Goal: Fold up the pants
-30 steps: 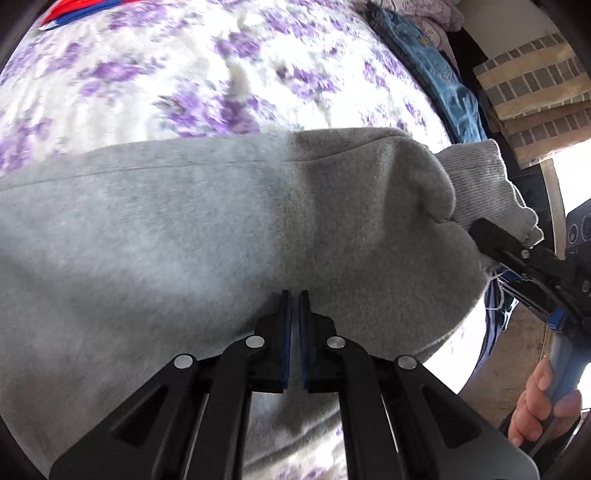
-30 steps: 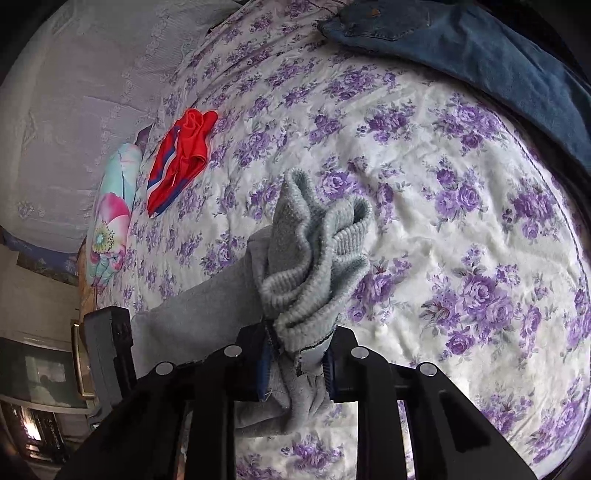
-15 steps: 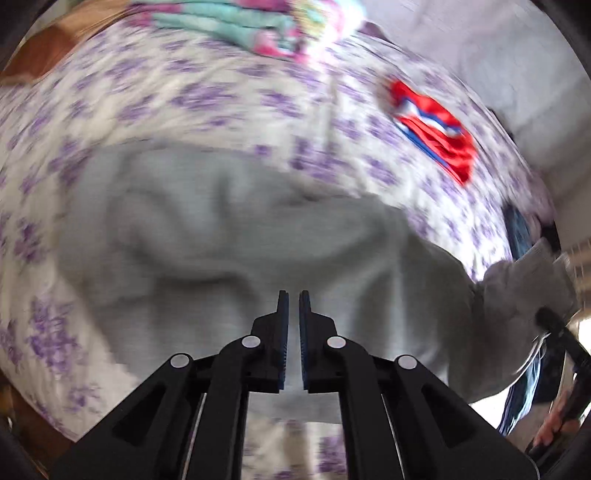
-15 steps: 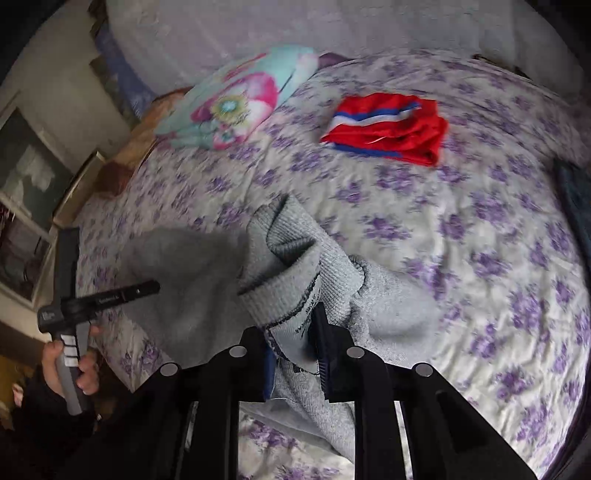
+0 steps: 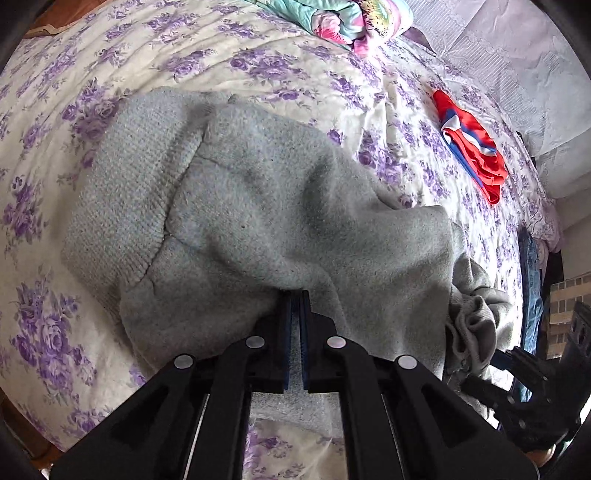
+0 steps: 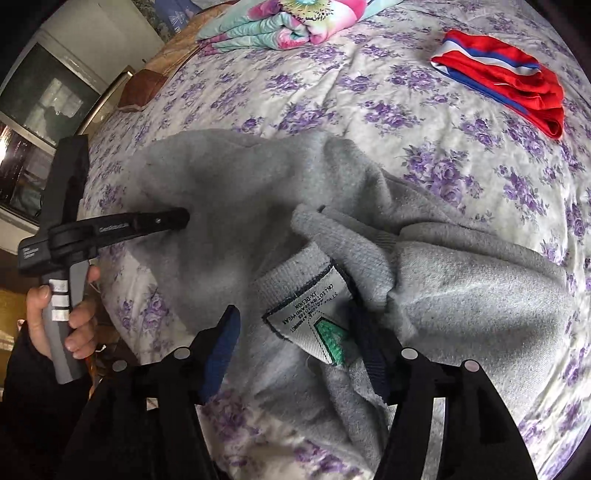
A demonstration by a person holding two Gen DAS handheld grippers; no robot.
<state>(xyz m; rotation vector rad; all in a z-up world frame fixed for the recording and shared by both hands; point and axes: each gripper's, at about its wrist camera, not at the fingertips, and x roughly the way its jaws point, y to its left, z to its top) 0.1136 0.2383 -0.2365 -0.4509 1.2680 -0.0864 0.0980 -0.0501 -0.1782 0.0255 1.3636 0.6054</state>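
Grey sweatpants [image 5: 280, 206] lie bunched on the purple-flowered bedspread [image 5: 303, 70], with a ribbed cuff [image 5: 129, 192] at the left. They also fill the right wrist view [image 6: 258, 192], waistband label [image 6: 314, 314] facing up. My left gripper [image 5: 294, 295] is shut on a fold of the pants; it shows from the side in the right wrist view [image 6: 181, 218]. My right gripper [image 6: 295, 321] is open, its fingers either side of the waistband and label, resting on the cloth.
A red, white and blue garment [image 6: 506, 81] lies at the far right of the bed [image 5: 472, 147]. A floral pillow [image 6: 273, 18] lies at the head. Blue jeans [image 5: 532, 280] hang at the bed's right edge. A window [image 6: 33, 122] is left.
The right gripper has opened and let the waistband drop onto the bed. The pants have been laid down on the bedspread. The left gripper stays shut on its fold.
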